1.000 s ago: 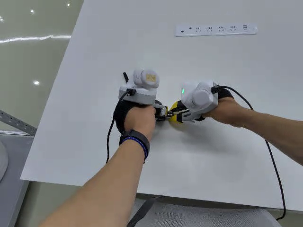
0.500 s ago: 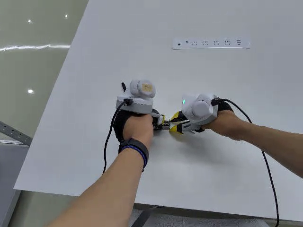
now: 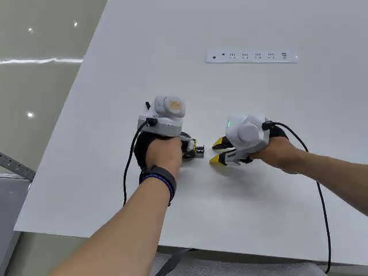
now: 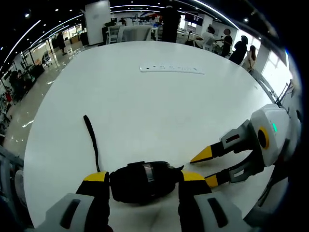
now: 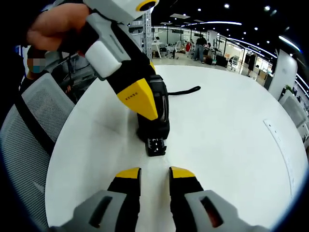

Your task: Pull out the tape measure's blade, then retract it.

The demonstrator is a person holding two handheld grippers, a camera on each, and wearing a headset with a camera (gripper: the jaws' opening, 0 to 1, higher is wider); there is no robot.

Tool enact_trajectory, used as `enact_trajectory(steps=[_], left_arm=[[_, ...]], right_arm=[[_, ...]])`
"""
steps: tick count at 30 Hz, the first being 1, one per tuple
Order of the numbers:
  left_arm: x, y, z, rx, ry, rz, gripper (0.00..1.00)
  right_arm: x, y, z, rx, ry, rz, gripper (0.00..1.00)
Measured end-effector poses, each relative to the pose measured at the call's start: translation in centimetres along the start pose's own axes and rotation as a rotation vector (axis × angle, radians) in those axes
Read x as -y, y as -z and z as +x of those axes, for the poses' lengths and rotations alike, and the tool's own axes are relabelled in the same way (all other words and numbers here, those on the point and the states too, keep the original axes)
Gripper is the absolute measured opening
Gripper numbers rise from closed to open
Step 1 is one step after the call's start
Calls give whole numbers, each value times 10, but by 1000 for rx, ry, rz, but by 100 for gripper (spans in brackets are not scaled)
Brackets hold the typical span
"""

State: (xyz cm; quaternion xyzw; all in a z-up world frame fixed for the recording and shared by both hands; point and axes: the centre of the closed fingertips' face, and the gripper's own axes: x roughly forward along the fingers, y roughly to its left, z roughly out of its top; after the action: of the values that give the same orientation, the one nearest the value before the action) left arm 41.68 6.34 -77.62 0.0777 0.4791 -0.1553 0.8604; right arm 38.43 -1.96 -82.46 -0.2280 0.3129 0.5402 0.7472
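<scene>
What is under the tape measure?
The white table; the tape measure, clamped in the left hand-held gripper, seems to rest on it. Its underside is hidden by its own body.

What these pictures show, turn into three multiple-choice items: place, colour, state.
1. Where is the tape measure?
A. on the power strip
B. between the left gripper's jaws
C. loose at the table's edge

2. What colour are the jaw tips?
A. red
B. green
C. yellow

3. The right gripper's jaws are:
A. apart, empty
B. clamped on the blade
C. clamped on a cable

Answers: 1 B, its black case sits between them; 2 C, yellow in both gripper views; 3 A, a bare gap lies between them.
</scene>
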Motion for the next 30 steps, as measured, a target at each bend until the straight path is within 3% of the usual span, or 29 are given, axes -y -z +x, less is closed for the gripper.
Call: enact_trajectory(steps=[4,21,30], left_arm=[[-5,-4,-8,25,24,-6,53],[-12,-5,-33,67,93,18,54],[-33,-2,-45,104,96,38,58]], right_arm=[[-1,6,-10,-17,15,9,25],[5,8,-49,7,85,131,32],[12,10,-70,50,141,218,35]])
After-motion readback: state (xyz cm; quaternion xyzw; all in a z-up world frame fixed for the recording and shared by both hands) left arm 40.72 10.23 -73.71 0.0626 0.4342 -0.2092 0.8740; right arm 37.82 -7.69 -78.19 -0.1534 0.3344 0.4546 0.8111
